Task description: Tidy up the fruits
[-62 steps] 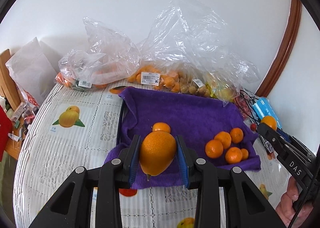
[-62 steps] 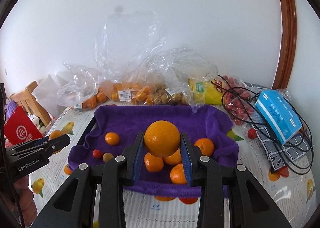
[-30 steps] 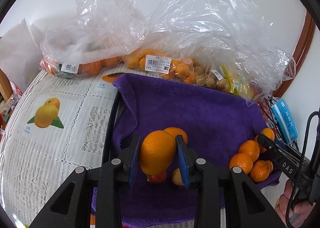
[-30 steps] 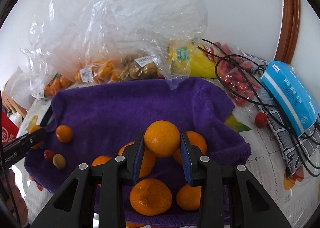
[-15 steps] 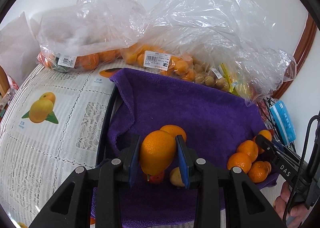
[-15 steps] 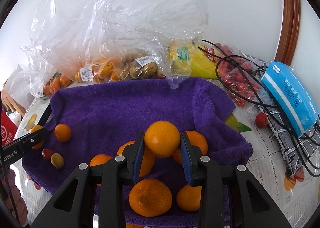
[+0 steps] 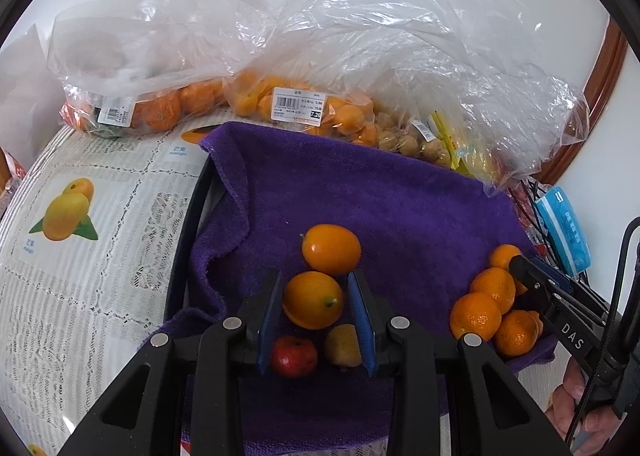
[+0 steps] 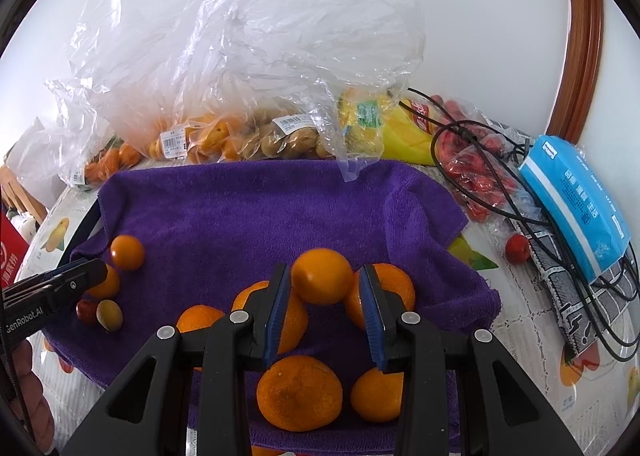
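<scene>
A purple towel (image 7: 360, 200) (image 8: 248, 212) covers a tray. My left gripper (image 7: 316, 306) stands open around a kumquat-like orange fruit (image 7: 313, 299) that rests on the towel, next to another one (image 7: 331, 249), a small red fruit (image 7: 294, 356) and a small yellow fruit (image 7: 343, 345). My right gripper (image 8: 323, 292) stands a little open around an orange (image 8: 322, 276), which sits on a pile of several oranges (image 8: 298, 394) at the towel's right end. The pile also shows in the left wrist view (image 7: 476, 315).
Clear plastic bags of oranges (image 7: 160, 108), kumquats (image 7: 344, 116) and small brown fruit (image 8: 284, 140) line the wall. A yellow pack (image 8: 404, 136), bagged red fruit (image 8: 484, 176), black cables (image 8: 520, 216), a blue tissue pack (image 8: 576, 196) and a loose red fruit (image 8: 518, 248) lie right.
My left gripper has opened and its fruit has dropped onto the towel beside the other small fruits. My right gripper's jaws have widened around its orange, which now sits on the pile.
</scene>
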### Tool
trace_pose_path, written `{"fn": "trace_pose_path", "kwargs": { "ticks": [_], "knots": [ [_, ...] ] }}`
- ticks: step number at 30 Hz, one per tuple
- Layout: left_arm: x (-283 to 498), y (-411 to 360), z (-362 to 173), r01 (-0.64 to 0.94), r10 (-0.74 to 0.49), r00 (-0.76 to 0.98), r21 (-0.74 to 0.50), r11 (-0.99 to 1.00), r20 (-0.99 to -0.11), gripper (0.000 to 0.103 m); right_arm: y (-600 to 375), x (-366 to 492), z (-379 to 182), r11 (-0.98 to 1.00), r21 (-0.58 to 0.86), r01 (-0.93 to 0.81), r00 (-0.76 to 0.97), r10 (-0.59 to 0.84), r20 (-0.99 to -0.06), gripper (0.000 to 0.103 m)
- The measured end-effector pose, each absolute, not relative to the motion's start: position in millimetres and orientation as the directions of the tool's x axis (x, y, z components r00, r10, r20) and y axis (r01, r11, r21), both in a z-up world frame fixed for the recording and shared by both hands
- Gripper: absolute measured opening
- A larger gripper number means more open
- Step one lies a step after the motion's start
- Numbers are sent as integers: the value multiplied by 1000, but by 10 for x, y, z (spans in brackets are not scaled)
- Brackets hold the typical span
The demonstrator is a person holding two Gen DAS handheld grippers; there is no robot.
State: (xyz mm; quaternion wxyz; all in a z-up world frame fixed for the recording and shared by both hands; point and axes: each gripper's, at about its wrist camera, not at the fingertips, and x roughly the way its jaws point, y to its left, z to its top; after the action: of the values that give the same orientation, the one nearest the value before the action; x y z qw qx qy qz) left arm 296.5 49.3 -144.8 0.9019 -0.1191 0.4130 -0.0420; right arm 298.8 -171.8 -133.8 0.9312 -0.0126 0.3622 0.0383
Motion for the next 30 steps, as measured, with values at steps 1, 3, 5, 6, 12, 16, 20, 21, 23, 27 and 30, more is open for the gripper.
{"fn": "trace_pose_path", "kwargs": {
  "ticks": [1,3,5,6,12,16,20,21,23,27,30],
  "knots": [
    [2961,471,-1446,-16,-173,658,-244,970,-733,31,-1720,2985,-1337,997,6,-82,734,65,-676,36],
    [2952,447,-1443,-8,-172,659,-236,972,-732,31,-1726,2981,-1335,997,6,-81,737,64,-673,40],
    [2943,436,-1441,-7,-171,660,-234,972,-731,31,-1728,2977,-1342,997,4,-77,740,60,-670,41],
    [2944,435,-1441,-5,-174,662,-236,972,-729,31,-1727,2975,-1342,997,4,-75,741,59,-669,41],
    [2921,435,-1422,4,-187,663,-247,969,-725,33,-1675,2948,-1333,995,7,-104,746,83,-661,53],
    [2892,404,-1377,20,-195,667,-244,970,-719,51,-1571,2929,-1352,991,-24,-134,747,85,-660,54],
    [2836,347,-1305,34,-184,688,-221,975,-703,56,-1499,2875,-1330,988,-37,-150,757,91,-647,54],
    [2825,332,-1289,37,-180,691,-215,976,-700,56,-1485,2860,-1319,988,-40,-151,760,90,-643,54],
    [2817,319,-1265,38,-174,695,-206,978,-698,57,-1471,2841,-1291,987,-37,-159,764,99,-637,54],
    [2813,361,-1241,27,-180,696,-226,974,-695,60,-1489,2823,-1250,988,-38,-149,774,93,-627,55],
    [2819,386,-1235,15,-175,695,-229,973,-698,60,-1528,2824,-1230,990,-37,-139,774,85,-628,55]
  ]
}}
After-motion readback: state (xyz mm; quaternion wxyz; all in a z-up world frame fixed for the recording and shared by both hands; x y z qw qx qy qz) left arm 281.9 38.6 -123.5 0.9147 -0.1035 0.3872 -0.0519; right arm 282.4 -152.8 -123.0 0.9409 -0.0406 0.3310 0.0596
